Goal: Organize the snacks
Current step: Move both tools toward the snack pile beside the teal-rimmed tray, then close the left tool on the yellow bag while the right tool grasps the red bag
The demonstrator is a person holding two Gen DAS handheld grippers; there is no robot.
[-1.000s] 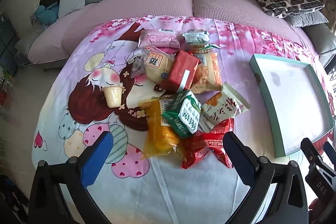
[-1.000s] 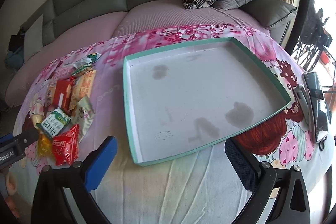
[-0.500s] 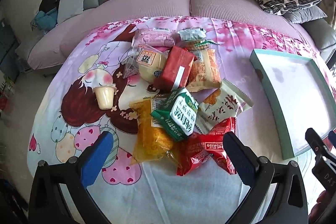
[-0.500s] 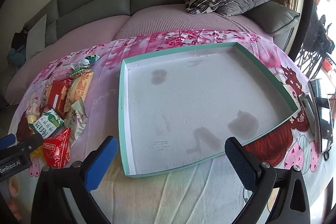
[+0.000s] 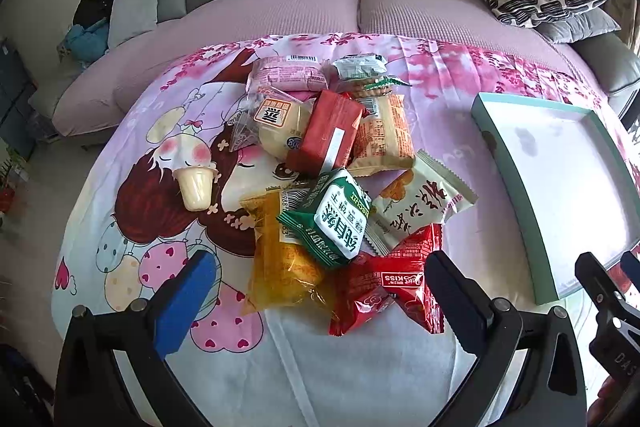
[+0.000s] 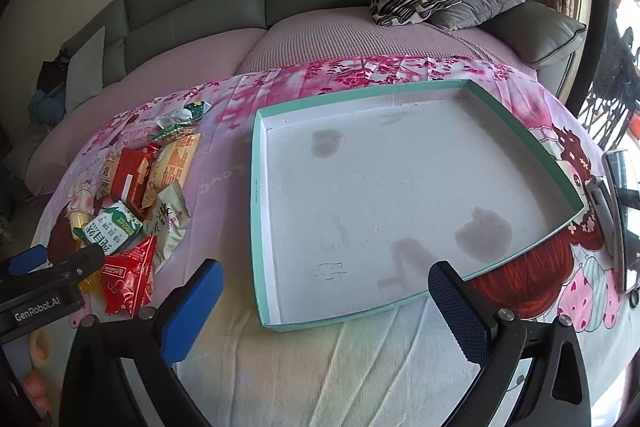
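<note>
The left gripper [image 5: 320, 291] is hovering with its jaws wide apart and holding nothing, just short of the red packet [image 5: 384, 287] at the near edge of the snack pile [image 5: 332, 179]. The right gripper [image 6: 324, 303] is also gaping with nothing between its fingers, hanging over the near rim of the teal tray [image 6: 256, 187] — the pile is lying on the cartoon sheet [image 5: 160, 187] just left of that tray, with a green biscuit pack [image 5: 336, 219] resting on top.
</note>
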